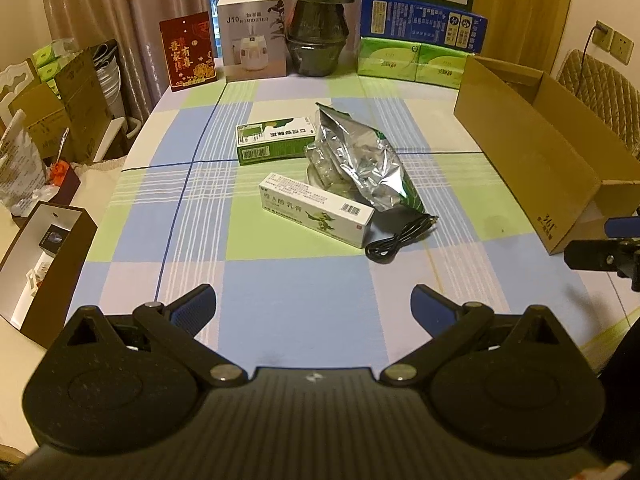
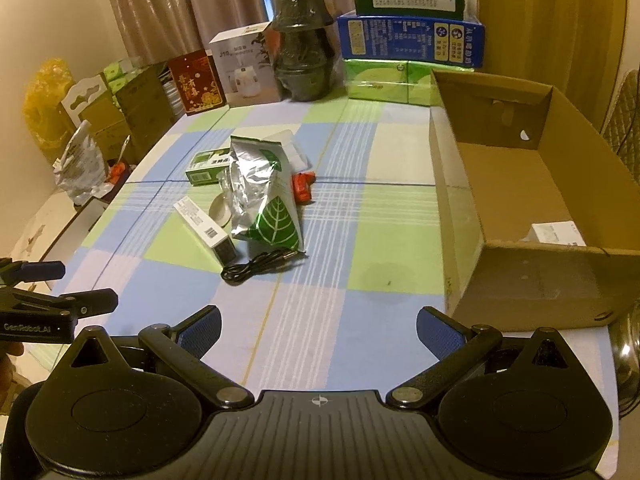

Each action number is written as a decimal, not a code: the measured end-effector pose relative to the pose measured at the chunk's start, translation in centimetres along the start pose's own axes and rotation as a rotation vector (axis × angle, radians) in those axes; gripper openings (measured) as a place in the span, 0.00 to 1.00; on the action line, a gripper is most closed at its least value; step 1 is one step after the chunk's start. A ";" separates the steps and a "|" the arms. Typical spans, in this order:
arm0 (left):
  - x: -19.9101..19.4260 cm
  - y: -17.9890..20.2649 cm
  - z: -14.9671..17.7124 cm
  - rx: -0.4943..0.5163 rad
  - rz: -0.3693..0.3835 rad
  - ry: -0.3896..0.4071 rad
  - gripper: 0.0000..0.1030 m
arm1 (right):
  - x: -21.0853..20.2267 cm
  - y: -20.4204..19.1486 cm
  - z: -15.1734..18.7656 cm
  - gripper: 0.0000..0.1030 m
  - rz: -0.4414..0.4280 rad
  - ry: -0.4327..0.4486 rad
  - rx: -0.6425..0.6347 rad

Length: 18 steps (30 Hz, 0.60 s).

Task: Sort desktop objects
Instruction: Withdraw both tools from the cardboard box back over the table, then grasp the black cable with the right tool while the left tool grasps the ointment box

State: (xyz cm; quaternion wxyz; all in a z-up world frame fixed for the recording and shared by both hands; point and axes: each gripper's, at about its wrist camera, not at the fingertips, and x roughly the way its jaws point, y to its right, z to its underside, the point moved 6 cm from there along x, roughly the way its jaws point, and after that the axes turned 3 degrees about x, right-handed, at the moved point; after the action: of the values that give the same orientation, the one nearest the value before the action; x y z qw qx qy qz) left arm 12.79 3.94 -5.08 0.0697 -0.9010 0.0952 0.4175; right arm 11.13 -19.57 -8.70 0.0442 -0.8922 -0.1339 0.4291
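Observation:
On the checked tablecloth lies a pile: a silver foil pouch, a green box, a long white ointment box, a coiled black cable, a white tape roll and a small red object. An open cardboard box stands at the right with a small white box inside. My left gripper is open and empty, short of the pile. My right gripper is open and empty beside the cardboard box.
Along the far edge stand a red card, a humidifier box, a dark lantern-shaped pot, and stacked blue and green boxes. Cartons and bags crowd the left side off the table.

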 end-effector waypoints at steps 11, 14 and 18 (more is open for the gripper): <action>2.3 -1.1 -0.3 0.037 0.003 -0.029 0.99 | 2.0 -0.6 -0.1 0.98 -0.019 -0.027 -0.018; 2.9 -1.5 -0.4 0.054 0.008 -0.035 0.99 | 2.8 -0.9 -0.3 0.98 -0.023 -0.036 -0.031; 3.6 -1.9 -0.7 0.105 0.014 -0.033 0.99 | 3.8 -1.3 -0.5 0.98 -0.028 -0.042 -0.045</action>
State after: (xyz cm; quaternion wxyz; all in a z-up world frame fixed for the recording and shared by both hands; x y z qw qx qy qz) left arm 16.02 5.21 -7.33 0.1154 -0.8884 0.1223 0.4272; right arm 13.52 -17.21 -10.95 0.0274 -0.8817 -0.1568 0.4441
